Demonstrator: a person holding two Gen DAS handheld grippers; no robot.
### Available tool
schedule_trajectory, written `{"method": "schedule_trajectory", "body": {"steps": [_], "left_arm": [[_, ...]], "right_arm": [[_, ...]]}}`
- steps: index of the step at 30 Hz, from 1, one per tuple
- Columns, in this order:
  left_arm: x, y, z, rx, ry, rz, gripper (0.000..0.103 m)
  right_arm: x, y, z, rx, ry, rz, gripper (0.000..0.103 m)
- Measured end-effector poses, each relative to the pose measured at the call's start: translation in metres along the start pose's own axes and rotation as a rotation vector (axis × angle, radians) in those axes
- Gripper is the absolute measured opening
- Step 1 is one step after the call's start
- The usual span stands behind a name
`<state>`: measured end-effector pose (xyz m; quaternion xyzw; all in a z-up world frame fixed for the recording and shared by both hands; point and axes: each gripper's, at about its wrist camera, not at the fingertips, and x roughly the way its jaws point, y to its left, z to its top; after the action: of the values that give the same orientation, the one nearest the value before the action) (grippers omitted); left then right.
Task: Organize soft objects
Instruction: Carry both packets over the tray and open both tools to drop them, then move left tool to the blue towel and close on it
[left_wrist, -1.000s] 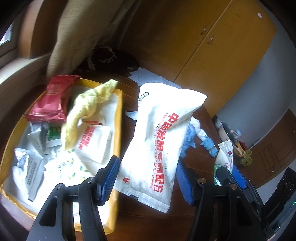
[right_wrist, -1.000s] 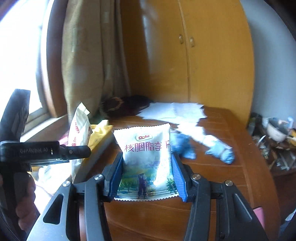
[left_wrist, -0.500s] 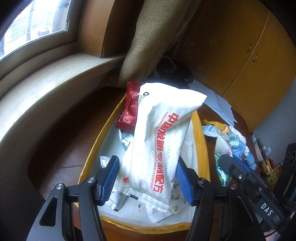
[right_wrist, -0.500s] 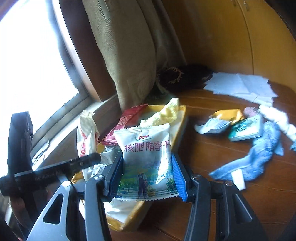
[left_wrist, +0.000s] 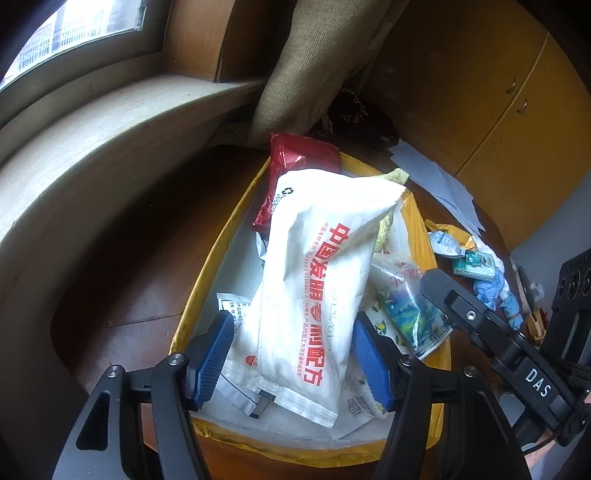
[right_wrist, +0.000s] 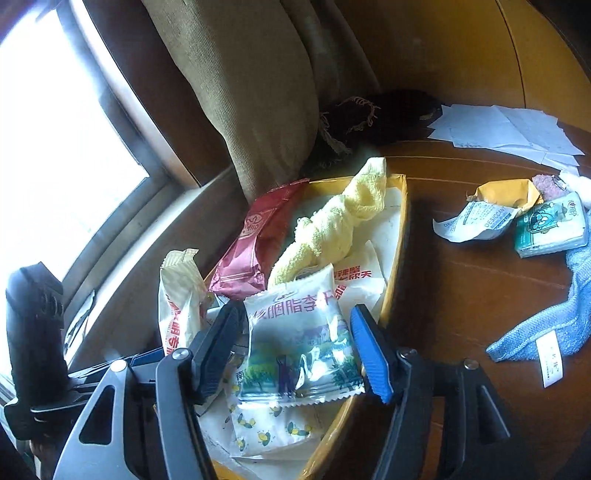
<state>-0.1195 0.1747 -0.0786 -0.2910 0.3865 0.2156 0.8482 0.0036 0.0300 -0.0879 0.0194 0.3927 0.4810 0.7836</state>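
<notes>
A yellow cardboard box (left_wrist: 221, 254) (right_wrist: 400, 221) holds several soft packets, a red packet (left_wrist: 295, 166) (right_wrist: 255, 243) and a yellow cloth (right_wrist: 332, 229). My left gripper (left_wrist: 291, 362) holds a long white packet with red characters (left_wrist: 317, 288) over the box; its jaws look slightly spread around the packet. My right gripper (right_wrist: 295, 354) holds a white snack bag with a landscape print (right_wrist: 299, 343) (left_wrist: 402, 306) over the box's right side, its jaws also slightly spread.
On the wooden table right of the box lie a blue cloth (right_wrist: 546, 317), a green tissue pack (right_wrist: 550, 225), a desiccant sachet (right_wrist: 476, 218) and white papers (right_wrist: 506, 133). A curtain (right_wrist: 258, 92) and window sill (left_wrist: 92, 129) stand behind.
Both grippers moved left from over the table to above the box, carrying their packets. In the last half second both sets of jaws have widened a little around the packets.
</notes>
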Motion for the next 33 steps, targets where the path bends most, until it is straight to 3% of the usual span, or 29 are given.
{"method": "schedule_trajectory", "body": {"steps": [2, 7, 9, 11, 12, 14, 17, 20, 26, 33], "left_arm": [[-0.006, -0.002, 0.0, 0.002, -0.029, -0.004, 0.081], [-0.011, -0.014, -0.001, 0.028, -0.049, 0.029, 0.083], [-0.005, -0.018, 0.0, 0.034, -0.037, 0.092, 0.087], [0.006, -0.027, 0.001, 0.077, 0.009, 0.22, 0.087], [0.006, -0.03, 0.001, 0.084, 0.013, 0.224, 0.087], [-0.003, -0.032, 0.001, 0.045, -0.008, 0.171, 0.087], [-0.026, -0.044, -0.001, 0.006, -0.105, 0.134, 0.087], [-0.037, -0.071, -0.007, 0.059, -0.167, 0.101, 0.087], [-0.025, -0.132, -0.013, 0.163, -0.113, -0.054, 0.087], [0.012, -0.18, -0.018, 0.236, -0.038, -0.099, 0.087]], "right_arm": [[-0.013, -0.004, 0.001, 0.004, -0.04, 0.01, 0.07], [-0.042, -0.022, -0.001, 0.035, -0.096, 0.044, 0.072], [-0.056, -0.035, -0.006, 0.053, -0.125, 0.058, 0.072], [-0.066, -0.049, -0.011, 0.085, -0.138, 0.056, 0.074], [-0.069, -0.057, -0.014, 0.106, -0.142, 0.051, 0.074], [-0.076, -0.074, -0.019, 0.148, -0.141, 0.049, 0.074], [-0.085, -0.096, -0.023, 0.2, -0.141, 0.046, 0.074], [-0.093, -0.116, -0.024, 0.252, -0.146, 0.048, 0.074], [-0.104, -0.149, -0.026, 0.316, -0.146, 0.03, 0.074], [-0.112, -0.185, -0.028, 0.413, -0.144, -0.001, 0.074]]}}
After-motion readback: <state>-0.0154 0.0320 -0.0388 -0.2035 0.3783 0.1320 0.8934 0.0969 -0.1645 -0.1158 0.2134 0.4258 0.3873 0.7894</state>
